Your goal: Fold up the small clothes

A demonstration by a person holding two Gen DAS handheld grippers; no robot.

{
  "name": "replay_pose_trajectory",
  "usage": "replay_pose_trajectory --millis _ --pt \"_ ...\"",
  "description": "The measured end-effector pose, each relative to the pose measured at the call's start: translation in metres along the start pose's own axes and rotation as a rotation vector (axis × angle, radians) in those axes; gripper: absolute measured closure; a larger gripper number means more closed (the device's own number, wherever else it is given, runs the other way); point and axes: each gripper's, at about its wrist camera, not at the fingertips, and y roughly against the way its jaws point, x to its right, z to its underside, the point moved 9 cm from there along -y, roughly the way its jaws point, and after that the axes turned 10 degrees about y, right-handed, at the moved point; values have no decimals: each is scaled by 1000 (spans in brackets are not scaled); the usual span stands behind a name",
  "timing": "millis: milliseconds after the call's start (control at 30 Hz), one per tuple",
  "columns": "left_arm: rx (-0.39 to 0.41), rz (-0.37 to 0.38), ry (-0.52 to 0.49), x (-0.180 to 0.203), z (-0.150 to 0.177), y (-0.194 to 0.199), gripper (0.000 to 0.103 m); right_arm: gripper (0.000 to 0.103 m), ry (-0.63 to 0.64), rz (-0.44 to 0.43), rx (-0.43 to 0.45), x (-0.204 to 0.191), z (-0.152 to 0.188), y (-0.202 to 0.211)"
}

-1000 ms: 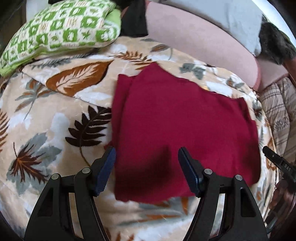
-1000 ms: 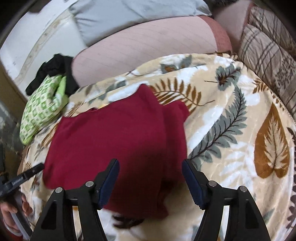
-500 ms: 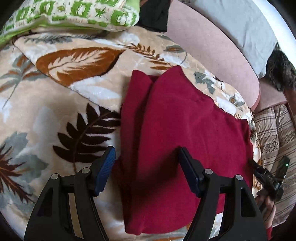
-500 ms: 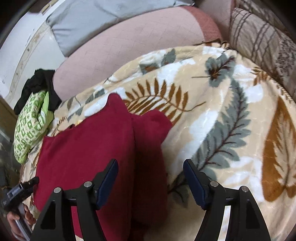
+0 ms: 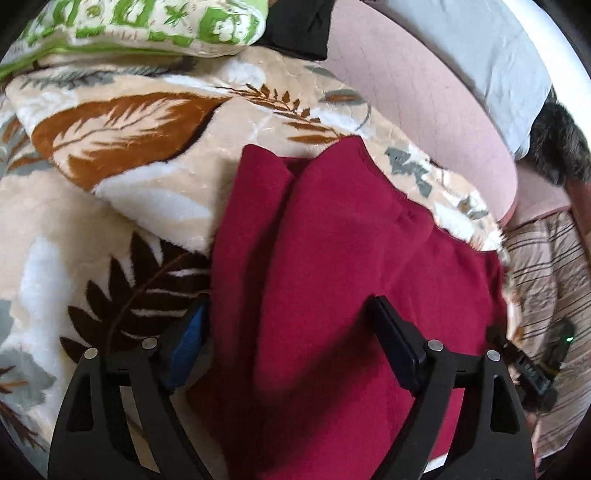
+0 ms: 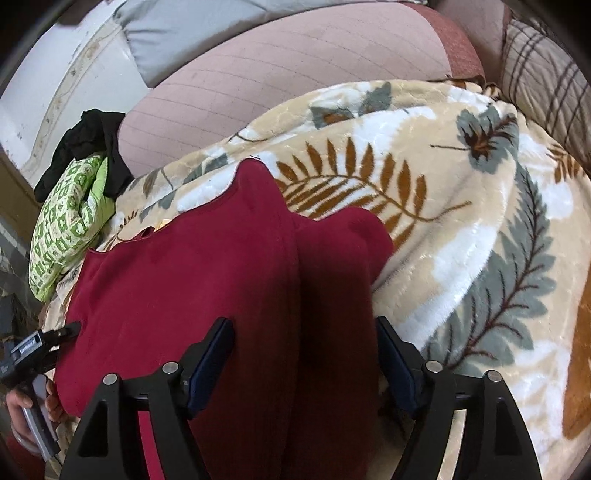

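A dark red garment (image 5: pixel 343 236) lies spread flat on a leaf-patterned blanket (image 5: pixel 110 177), with a narrow folded strip along each side edge. My left gripper (image 5: pixel 291 336) is open, its jaws straddling the garment's left folded edge close above the cloth. In the right wrist view the same garment (image 6: pixel 207 273) fills the lower middle. My right gripper (image 6: pixel 306 354) is open over its right folded strip, one jaw on the cloth side and the other by the blanket (image 6: pixel 480 229). Neither gripper holds anything.
A green patterned cushion (image 5: pixel 155 26) and a black cloth (image 5: pixel 299 29) lie at the back left. A pink sofa back (image 6: pixel 280 81) with a grey cushion (image 6: pixel 192 29) runs behind. A striped pillow (image 6: pixel 546 74) sits at the right. The other gripper shows at each view's edge (image 6: pixel 33 350).
Both grippers have moved in lower and closer to the garment's two side edges; each now straddles a folded edge. Both stay open.
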Motion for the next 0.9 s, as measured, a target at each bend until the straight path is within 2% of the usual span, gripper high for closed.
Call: replay_pose_trajectory --millis 33,67,100,133,167,300,400,567,700,767,900 --pt "-1 -15 -40 5 2 -2 23 38 17 7 6 -2 -1 -1" --pt "-4 -27 -81 10 5 -2 44 50 32 15 4 -4 -1 -2" --pt "-16 -26 -122 17 9 -2 54 64 41 11 9 -6 -2 -1" --pt "-27 -13 -132 21 11 0 71 72 40 -6 20 -8 -5 1" --pt "-29 -5 -128 25 12 3 76 81 39 -4 34 -8 -7 6" --pt "-11 29 -105 37 15 27 78 85 -6 -76 76 -14 -21 33" --pt "-24 25 -98 44 23 48 78 88 9 -116 124 -30 -34 67" --pt "-49 80 -61 51 38 91 79 88 4 -166 137 -47 -33 107" --pt "-84 106 -51 46 63 121 79 88 -28 -216 127 -51 -23 137" --pt "-86 104 -49 41 79 129 79 88 -18 -208 114 -50 -11 149" --pt "-132 57 -68 23 121 114 78 88 -15 -160 57 -35 23 141"
